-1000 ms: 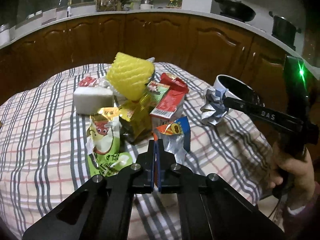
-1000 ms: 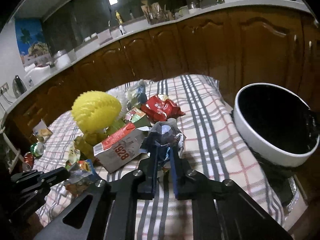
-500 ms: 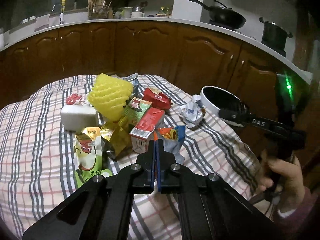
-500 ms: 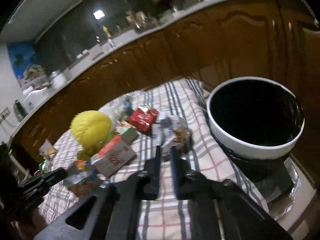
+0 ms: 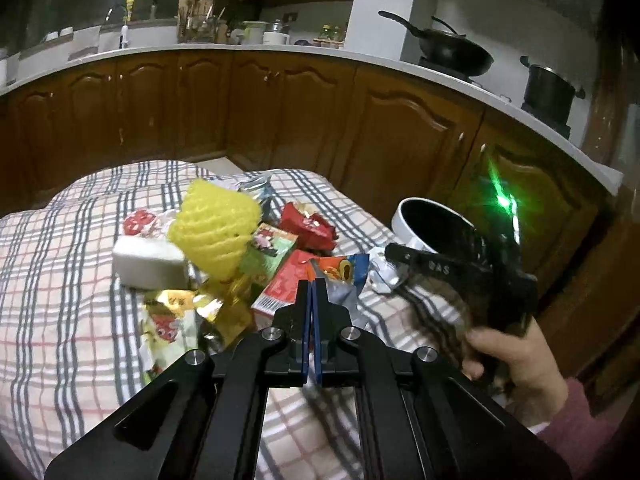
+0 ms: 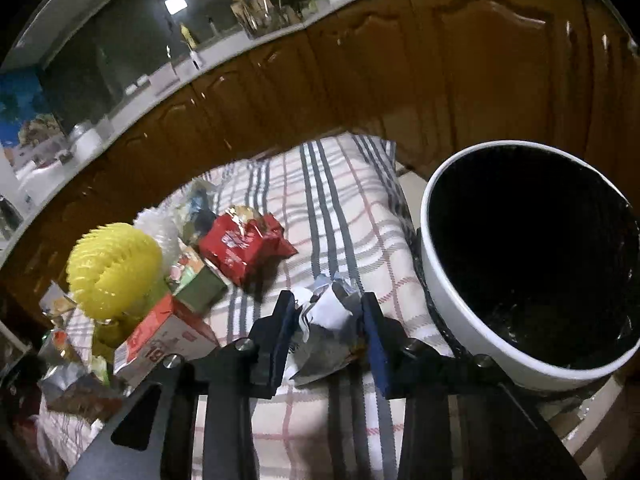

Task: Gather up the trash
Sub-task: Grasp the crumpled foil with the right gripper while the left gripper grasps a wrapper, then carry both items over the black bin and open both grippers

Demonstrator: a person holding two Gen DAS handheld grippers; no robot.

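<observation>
A pile of trash lies on the checked tablecloth (image 5: 60,320): a yellow foam net (image 5: 214,232), a white block (image 5: 148,258), a red carton (image 5: 286,284), a red wrapper (image 5: 306,226) and several snack packets. A white bin with a black liner (image 6: 532,264) stands at the table's right edge. My right gripper (image 6: 328,308) is open, with a crumpled silver-white wrapper (image 6: 326,328) loose between its fingers, just left of the bin; that wrapper also shows in the left wrist view (image 5: 380,272). My left gripper (image 5: 311,300) is shut and empty, hovering before the pile.
Brown kitchen cabinets (image 5: 280,120) with a white counter curve behind the table. A wok (image 5: 452,52) and a pot (image 5: 550,88) stand on the stove at the right. The bin also shows in the left wrist view (image 5: 428,224).
My right gripper carried the crumpled wrapper toward the bin and has opened its fingers around it. My left gripper stayed shut and drew back from the pile.
</observation>
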